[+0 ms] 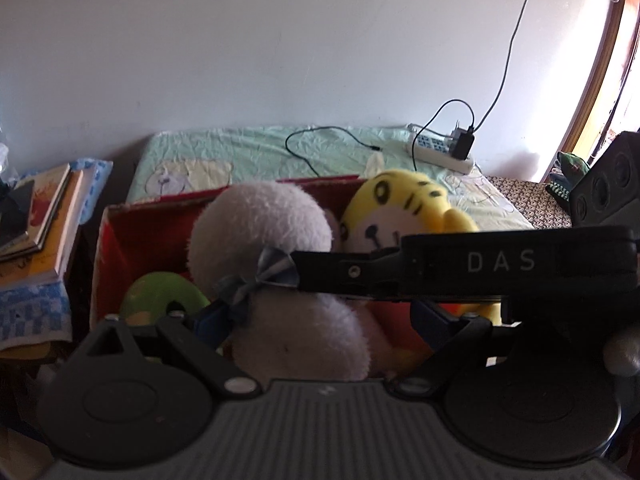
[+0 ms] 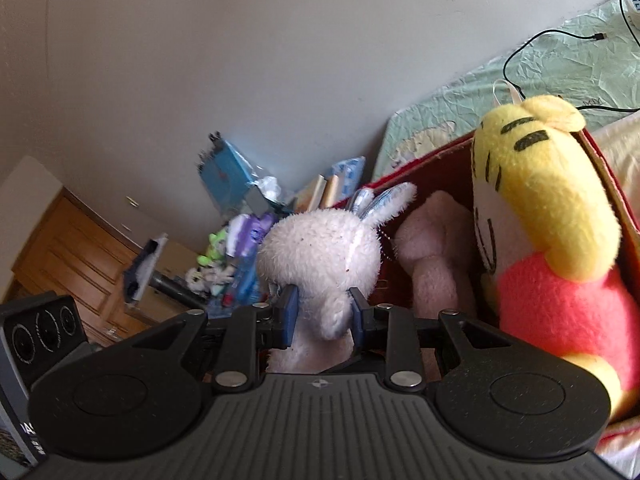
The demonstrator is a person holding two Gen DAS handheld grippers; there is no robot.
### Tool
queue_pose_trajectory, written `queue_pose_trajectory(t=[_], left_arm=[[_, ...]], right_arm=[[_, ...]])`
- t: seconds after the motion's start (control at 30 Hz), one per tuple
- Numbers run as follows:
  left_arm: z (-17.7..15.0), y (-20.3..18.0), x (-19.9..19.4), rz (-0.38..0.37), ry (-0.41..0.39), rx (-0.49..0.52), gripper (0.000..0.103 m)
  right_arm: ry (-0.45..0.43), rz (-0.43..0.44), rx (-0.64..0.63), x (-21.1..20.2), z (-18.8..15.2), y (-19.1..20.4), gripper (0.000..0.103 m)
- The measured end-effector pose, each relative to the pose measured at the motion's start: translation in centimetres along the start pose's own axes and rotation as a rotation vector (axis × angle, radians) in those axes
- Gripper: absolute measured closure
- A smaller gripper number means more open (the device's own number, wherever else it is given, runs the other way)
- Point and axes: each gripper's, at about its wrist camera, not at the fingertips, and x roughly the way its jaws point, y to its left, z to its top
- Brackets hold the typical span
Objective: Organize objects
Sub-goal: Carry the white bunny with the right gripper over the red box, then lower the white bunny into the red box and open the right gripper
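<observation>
A white plush bunny [image 1: 260,232] with a blue bow hangs over an open red cardboard box [image 1: 152,236]. My right gripper [image 2: 324,316] is shut on the bunny [image 2: 320,248] just below its head. In the left wrist view the right gripper [image 1: 298,274] reaches in from the right to the bunny's neck. My left gripper [image 1: 322,320] is open, its blue fingers wide either side of the bunny's body. Inside the box [image 2: 440,160] a yellow tiger plush [image 2: 540,200] in a red top leans against the right wall, beside a pink plush [image 2: 436,248]. A green toy [image 1: 160,296] lies at the box's left.
The box rests on a bed with a pale green sheet [image 1: 248,152]. A power strip [image 1: 444,152] with a charger and black cable lies by the wall. Stacked books [image 1: 44,220] stand to the left. Toy clutter [image 2: 224,248] and a wooden cabinet [image 2: 68,248] are beyond.
</observation>
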Motion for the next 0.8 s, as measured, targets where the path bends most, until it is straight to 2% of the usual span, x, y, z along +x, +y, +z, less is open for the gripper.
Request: queue_pose_trajectory(t=[0.17, 0.3, 0.5, 0.8], left_arm=[[0.2, 1.3, 1.4, -0.010, 0.033, -0.006, 0.012], [0.0, 1.9, 2.4, -0.022, 0.062, -0.013, 0.012], [-0.1, 1.7, 3.4, -0.016, 0.094, 0.014, 0.009], [0.1, 2.0, 4.2, -0.027, 0.119, 0.009, 0.005]], right_arm=[[0.028, -0.085, -0.022, 1.4, 0.0, 0.0, 0.072], [0.051, -0.112, -0.008, 2.1, -0.1, -0.5, 0.072], [0.096, -0.201, -0.034, 3.8, 0.0, -0.4, 0.073], [0.112, -0.196, -0.021, 3.8, 0.1, -1.0, 0.074]])
